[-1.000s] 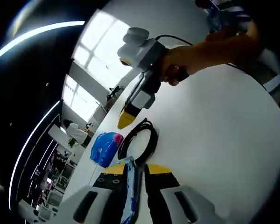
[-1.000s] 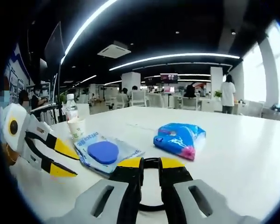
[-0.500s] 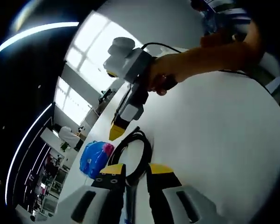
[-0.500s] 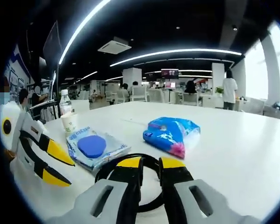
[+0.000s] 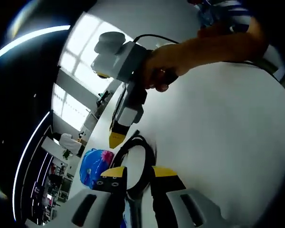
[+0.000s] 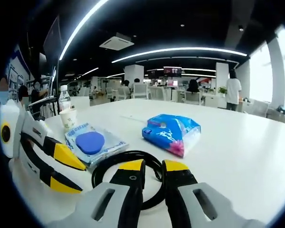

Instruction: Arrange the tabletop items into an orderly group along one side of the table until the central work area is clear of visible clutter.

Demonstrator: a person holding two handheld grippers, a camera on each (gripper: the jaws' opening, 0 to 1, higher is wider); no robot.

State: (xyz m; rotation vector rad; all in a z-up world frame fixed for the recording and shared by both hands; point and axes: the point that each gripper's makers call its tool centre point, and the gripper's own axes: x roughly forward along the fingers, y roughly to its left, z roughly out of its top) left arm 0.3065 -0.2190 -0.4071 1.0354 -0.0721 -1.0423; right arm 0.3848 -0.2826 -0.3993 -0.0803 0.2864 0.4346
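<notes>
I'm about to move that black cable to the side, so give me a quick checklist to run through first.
1. Right gripper at the black cable: ok, jaws above the loop.
2. Right jaws closed on the cable: not ok, nothing between them.
3. Left gripper out of the way: ok, open beside the loop.
4. Flat blue packet off the cable: cannot tell, edges meet.
5. Blue tissue pack clear: ok, apart from the loop.
6. Paper cup and bottle upright: ok.
</notes>
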